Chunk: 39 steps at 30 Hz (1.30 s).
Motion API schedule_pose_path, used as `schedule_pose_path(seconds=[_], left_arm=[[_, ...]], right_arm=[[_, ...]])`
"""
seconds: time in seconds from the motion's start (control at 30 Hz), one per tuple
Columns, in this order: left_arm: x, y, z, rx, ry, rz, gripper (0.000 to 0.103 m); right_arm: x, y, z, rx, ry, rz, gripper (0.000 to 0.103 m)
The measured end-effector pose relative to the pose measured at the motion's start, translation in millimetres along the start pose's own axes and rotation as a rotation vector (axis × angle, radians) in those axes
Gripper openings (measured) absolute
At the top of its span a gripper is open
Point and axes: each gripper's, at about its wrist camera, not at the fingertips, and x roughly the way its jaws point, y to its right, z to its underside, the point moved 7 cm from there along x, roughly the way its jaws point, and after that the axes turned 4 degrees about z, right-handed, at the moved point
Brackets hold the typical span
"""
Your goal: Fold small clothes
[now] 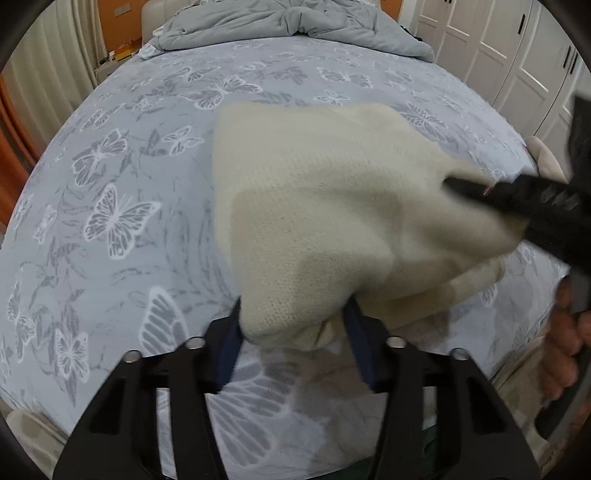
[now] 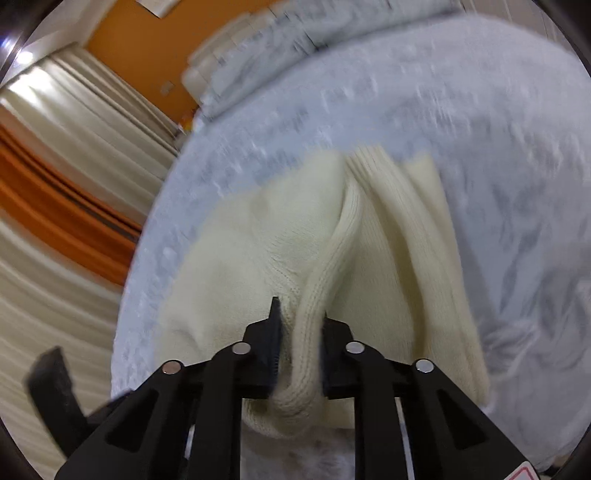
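Observation:
A cream knit garment (image 1: 314, 206) hangs lifted over the blue butterfly bedsheet (image 1: 110, 192). In the left wrist view its lower bunched corner sits between the blue pads of my left gripper (image 1: 293, 332), which presses it from both sides. From the right, my right gripper (image 1: 454, 184) pinches the garment's other edge, held by a person's hand (image 1: 565, 343). In the right wrist view my right gripper (image 2: 301, 332) is shut on a ribbed band of the garment (image 2: 240, 258), which drapes forward onto the bedsheet (image 2: 480, 110).
A crumpled grey-blue duvet (image 1: 288, 26) lies at the head of the bed. White wardrobe doors (image 1: 517, 55) stand to the right of the bed. Cream curtains (image 2: 55, 147) and an orange wall are on the left side.

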Motion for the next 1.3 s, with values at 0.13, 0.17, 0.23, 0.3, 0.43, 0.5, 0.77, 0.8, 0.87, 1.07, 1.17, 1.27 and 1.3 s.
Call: schedule_pose_path(seconds=[0.13, 0.17, 0.23, 0.3, 0.43, 0.5, 0.77, 0.8, 0.87, 1.07, 1.17, 1.27, 1.3], left_arm=[[1, -5, -3, -0.027, -0.011, 0.015, 0.027], [1, -3, -4, -0.016, -0.009, 0.010, 0.027], [3, 2, -5, 0.015, -0.010, -0.017, 0.027], [7, 7, -4, 0.034, -0.025, -0.038, 0.027], [7, 10, -2, 0.041, -0.027, -0.067, 0.028], [7, 7, -3, 0.019, -0.037, -0.057, 0.029], [-10, -3, 3, -0.053, -0.043, -0.046, 0.045], [-12, -4, 5, -0.058, -0.043, -0.047, 0.045], [-15, -6, 6, -0.066, -0.048, -0.044, 0.046], [-21, -11, 6, -0.069, -0.044, -0.051, 0.048], [-22, -13, 6, -0.074, -0.048, -0.050, 0.049], [-28, -18, 5, -0.097, -0.041, -0.025, 0.049], [-31, -20, 4, -0.112, -0.035, 0.000, 0.050]], right_arm=[[-45, -10, -25, -0.028, 0.119, -0.014, 0.013], [-41, -2, -23, -0.042, 0.099, 0.026, 0.013], [-7, 23, -5, -0.058, -0.028, 0.138, 0.013], [21, 47, 18, -0.035, -0.115, 0.190, 0.013], [17, 51, 15, -0.009, -0.099, 0.179, 0.014], [18, 51, 14, -0.010, -0.102, 0.179, 0.021], [-38, 39, -14, 0.056, 0.062, 0.171, 0.060], [-34, 33, -18, 0.042, 0.049, 0.156, 0.061], [-23, 26, -23, 0.014, 0.022, 0.146, 0.062], [42, 28, -23, -0.039, -0.095, 0.212, 0.059], [49, 20, -19, -0.046, -0.110, 0.157, 0.019], [8, 9, -39, -0.045, 0.012, 0.103, 0.017], [-1, 10, -43, -0.036, 0.035, 0.089, 0.017]])
